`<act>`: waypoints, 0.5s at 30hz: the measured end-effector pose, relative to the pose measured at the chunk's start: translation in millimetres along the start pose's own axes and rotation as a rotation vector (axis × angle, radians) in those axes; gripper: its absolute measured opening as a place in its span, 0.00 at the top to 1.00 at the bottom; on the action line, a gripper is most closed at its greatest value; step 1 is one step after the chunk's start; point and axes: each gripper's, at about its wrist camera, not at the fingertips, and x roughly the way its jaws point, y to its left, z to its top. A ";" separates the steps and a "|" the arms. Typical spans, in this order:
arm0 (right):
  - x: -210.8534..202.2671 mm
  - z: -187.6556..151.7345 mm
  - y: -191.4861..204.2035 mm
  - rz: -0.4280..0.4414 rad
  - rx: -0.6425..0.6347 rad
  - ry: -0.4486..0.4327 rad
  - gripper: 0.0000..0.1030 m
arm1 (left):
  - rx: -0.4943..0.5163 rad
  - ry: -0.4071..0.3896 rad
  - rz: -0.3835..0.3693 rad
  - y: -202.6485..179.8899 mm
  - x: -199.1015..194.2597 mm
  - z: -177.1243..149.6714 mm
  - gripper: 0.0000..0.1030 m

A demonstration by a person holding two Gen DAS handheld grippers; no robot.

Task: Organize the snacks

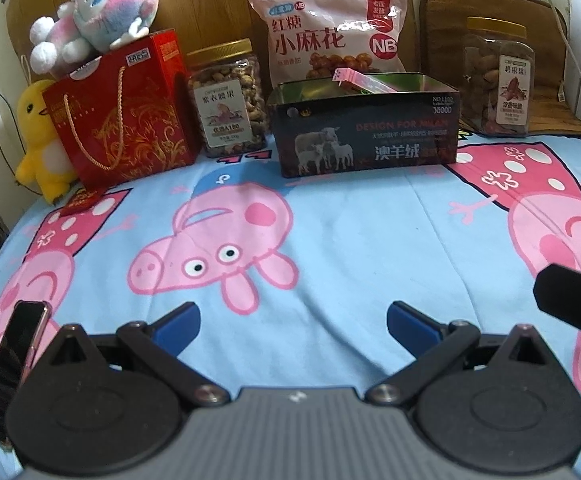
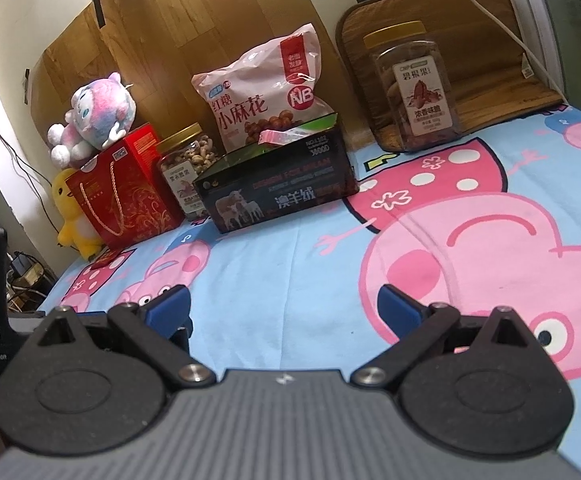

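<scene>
Cloth, plastic and gloss
Soft matt bedsheet (image 1: 330, 216); glossy plastic snack bag (image 1: 330, 28); clear plastic jar (image 1: 228, 100); shiny red paper bag (image 1: 126, 116); wood-look board (image 2: 194, 28)

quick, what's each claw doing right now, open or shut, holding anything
Left claw: open, holding nothing, above the cartoon bedsheet.
Right claw: open, holding nothing, above the same sheet.
</scene>
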 end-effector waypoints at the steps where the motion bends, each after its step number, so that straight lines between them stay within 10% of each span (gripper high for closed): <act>1: 0.1 0.1 -0.5 -0.001 0.001 0.000 0.02 | 0.001 0.002 -0.002 -0.8 0.5 0.0 0.00; 15: 0.3 -0.1 -3.0 -0.018 0.020 -0.009 0.02 | 0.037 0.021 -0.052 -13.4 2.2 -2.8 0.00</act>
